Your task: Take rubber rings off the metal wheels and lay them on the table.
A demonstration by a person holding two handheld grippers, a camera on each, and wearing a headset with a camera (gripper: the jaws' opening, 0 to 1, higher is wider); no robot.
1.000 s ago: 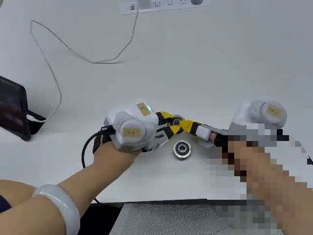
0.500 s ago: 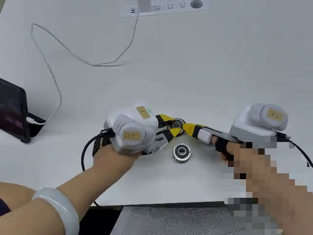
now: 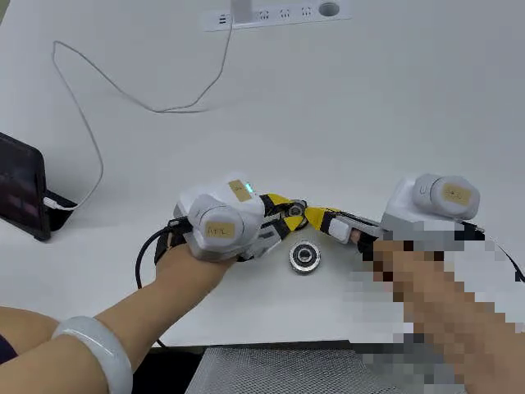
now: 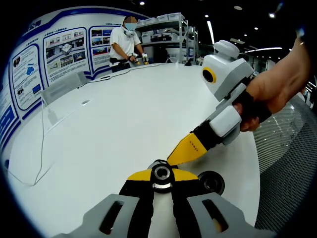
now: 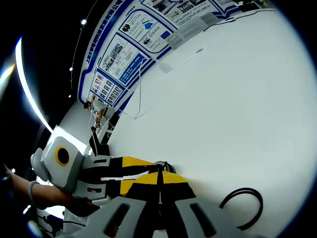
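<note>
"Two of them in sight; where does each one sit?"
"One metal wheel (image 4: 162,173) is up off the table (image 3: 369,107), clamped between the yellow jaw tips of the left gripper (image 4: 162,178); the second wheel (image 3: 304,255) lies flat on the table just beside the meeting jaws, nearer the person, with a black rubber ring (image 4: 202,179) on its rim."
"And the right gripper (image 5: 158,179)?"
"Its tips are pressed together, right against the edge of the clamped wheel; whether they nip any rubber, I cannot tell."
"Further out?"
"A thin black loop (image 5: 242,208) beside the right jaws, ring or cable I cannot say; a white cable (image 3: 82,123) runs to a dark screen (image 3: 20,193) at the table's left edge."
</note>
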